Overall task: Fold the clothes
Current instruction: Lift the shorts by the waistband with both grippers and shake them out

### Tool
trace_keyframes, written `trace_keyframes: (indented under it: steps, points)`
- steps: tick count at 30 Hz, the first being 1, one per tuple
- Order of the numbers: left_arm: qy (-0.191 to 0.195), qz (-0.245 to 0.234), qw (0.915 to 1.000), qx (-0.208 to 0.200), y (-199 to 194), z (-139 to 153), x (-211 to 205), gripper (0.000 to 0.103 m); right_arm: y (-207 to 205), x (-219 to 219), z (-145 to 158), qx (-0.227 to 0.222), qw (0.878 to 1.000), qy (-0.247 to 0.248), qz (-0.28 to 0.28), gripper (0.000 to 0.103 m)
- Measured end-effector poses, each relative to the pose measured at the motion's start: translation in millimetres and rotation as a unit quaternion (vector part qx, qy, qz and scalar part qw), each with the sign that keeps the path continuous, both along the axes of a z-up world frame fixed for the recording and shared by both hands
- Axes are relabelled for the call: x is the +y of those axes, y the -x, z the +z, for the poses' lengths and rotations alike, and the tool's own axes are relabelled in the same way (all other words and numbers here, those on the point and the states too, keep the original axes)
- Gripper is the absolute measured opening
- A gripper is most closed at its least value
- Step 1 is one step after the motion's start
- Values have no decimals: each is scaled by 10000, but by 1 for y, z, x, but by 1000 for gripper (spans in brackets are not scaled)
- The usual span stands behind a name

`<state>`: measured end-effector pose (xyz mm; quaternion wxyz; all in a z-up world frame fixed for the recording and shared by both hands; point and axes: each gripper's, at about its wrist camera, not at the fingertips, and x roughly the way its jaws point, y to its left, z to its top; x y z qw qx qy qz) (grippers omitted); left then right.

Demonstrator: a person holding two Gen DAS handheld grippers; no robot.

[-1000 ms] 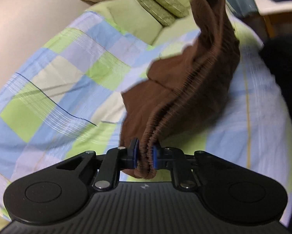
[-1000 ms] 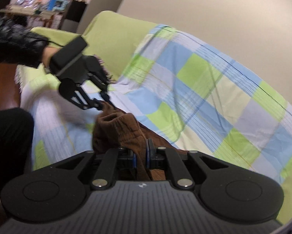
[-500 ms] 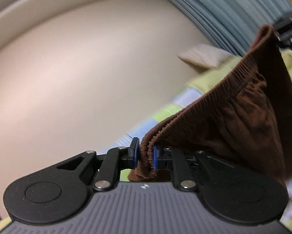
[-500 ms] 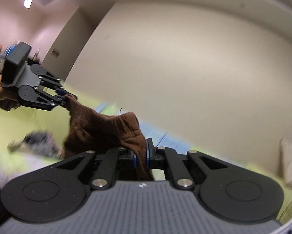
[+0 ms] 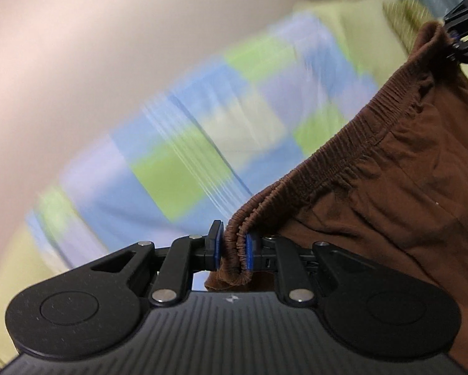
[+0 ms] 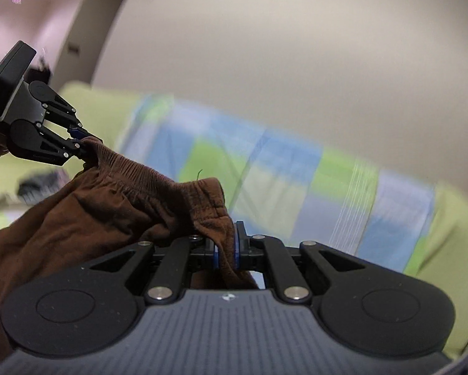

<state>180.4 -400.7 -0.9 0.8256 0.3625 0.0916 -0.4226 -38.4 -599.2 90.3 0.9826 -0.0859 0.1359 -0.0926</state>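
Brown shorts with an elastic waistband hang in the air between my two grippers. My left gripper is shut on one end of the waistband. My right gripper is shut on the other end. The waistband stretches between them, fairly taut, and the fabric hangs below. The left gripper also shows in the right wrist view and the right gripper in the left wrist view, each at its end of the waistband.
A bed with a blue, green and white checked cover lies below and behind the shorts, also seen in the right wrist view. A plain beige wall stands behind it. Green bedding lies at the right.
Both grippers have lifted the shorts off the bed and moved apart, stretching the waistband. The cameras tilted up to the wall, then came back down toward the bed.
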Motion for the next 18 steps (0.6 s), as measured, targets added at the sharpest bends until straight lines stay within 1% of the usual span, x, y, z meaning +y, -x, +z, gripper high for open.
trace_keyframes:
  steps: [1, 3, 6, 8, 10, 12, 13, 15, 16, 17, 18]
  points:
    - [-54, 33, 9999, 90, -9, -11, -11, 18, -14, -12, -12, 123, 9999, -104, -53, 5]
    - [-330, 122, 9985, 426, -41, -54, -45, 18, -60, -46, -51, 509, 9975, -430, -219, 5]
    - [-534, 116, 9968, 578, -59, -96, -67, 18, -103, -77, -98, 987, 9908, -844, -387, 5]
    - [-596, 91, 9963, 605, -68, -109, -74, 18, -123, -92, -125, 1239, 9848, -1116, -481, 5]
    - [-619, 92, 9964, 565, -70, -118, -81, 19, -132, -104, -143, 1325, 9806, -1344, -521, 5]
    - [-630, 145, 9967, 494, -79, -127, -98, 19, -143, -113, -151, 1349, 9791, -1420, -540, 5]
    - [-646, 166, 9966, 491, -80, -127, -97, 19, -150, -117, -154, 1368, 9783, -1451, -557, 5]
    - [-747, 244, 9953, 564, -97, -139, -105, 19, -167, -125, -161, 1464, 9745, -1579, -630, 5]
    - [-775, 283, 9945, 638, -101, -141, -105, 21, -176, -130, -166, 1555, 9713, -1678, -657, 5]
    - [-793, 389, 9927, 822, -109, -149, -107, 26, -182, -135, -172, 1692, 9663, -1825, -661, 6]
    - [-734, 462, 9921, 906, -116, -149, -105, 32, -180, -138, -176, 1798, 9618, -1957, -649, 7]
